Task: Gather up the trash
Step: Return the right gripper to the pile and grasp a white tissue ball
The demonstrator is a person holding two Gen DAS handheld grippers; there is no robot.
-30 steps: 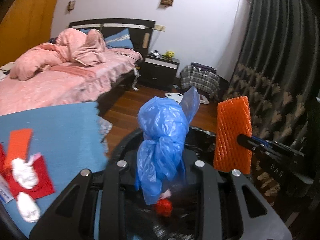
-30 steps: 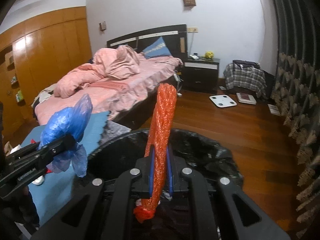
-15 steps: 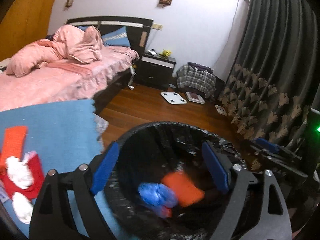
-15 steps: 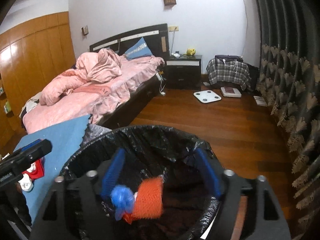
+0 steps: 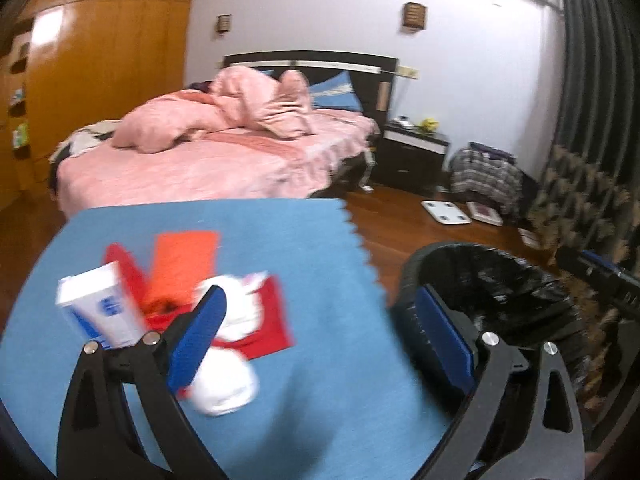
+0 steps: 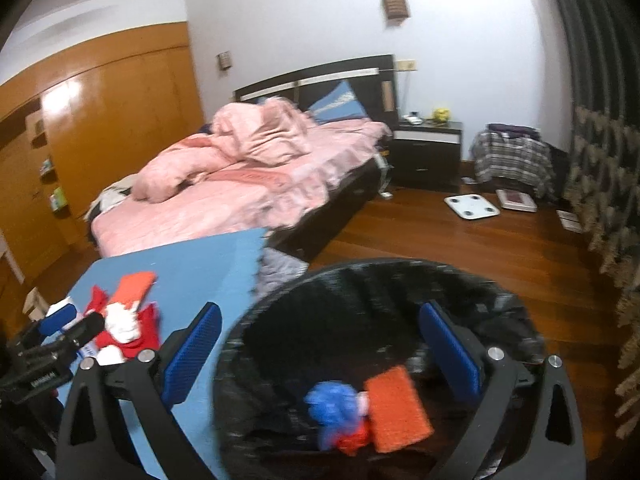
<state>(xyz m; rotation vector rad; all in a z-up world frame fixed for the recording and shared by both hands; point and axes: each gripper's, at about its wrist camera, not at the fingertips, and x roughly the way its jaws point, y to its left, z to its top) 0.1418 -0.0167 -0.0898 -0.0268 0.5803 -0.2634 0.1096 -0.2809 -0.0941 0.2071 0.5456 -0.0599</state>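
Inside the black-lined bin (image 6: 400, 280) (glossy plastic) lie crumpled blue bag (image 6: 334, 404), orange mesh (image 6: 396, 408)

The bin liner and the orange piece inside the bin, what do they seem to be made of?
Bin liner: thin black plastic film, probably; it is glossy and crinkled over the rim. Orange piece: likely foam netting; matte, with a fine mesh-like texture, though blur leaves this open.

Both wrist views face the bed (image 5: 240, 160), sharing the bin (image 6: 280, 320).

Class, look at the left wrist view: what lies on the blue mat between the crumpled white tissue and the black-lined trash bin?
Nothing: between the white tissue and the trash bin only bare blue mat shows, in the left wrist view.
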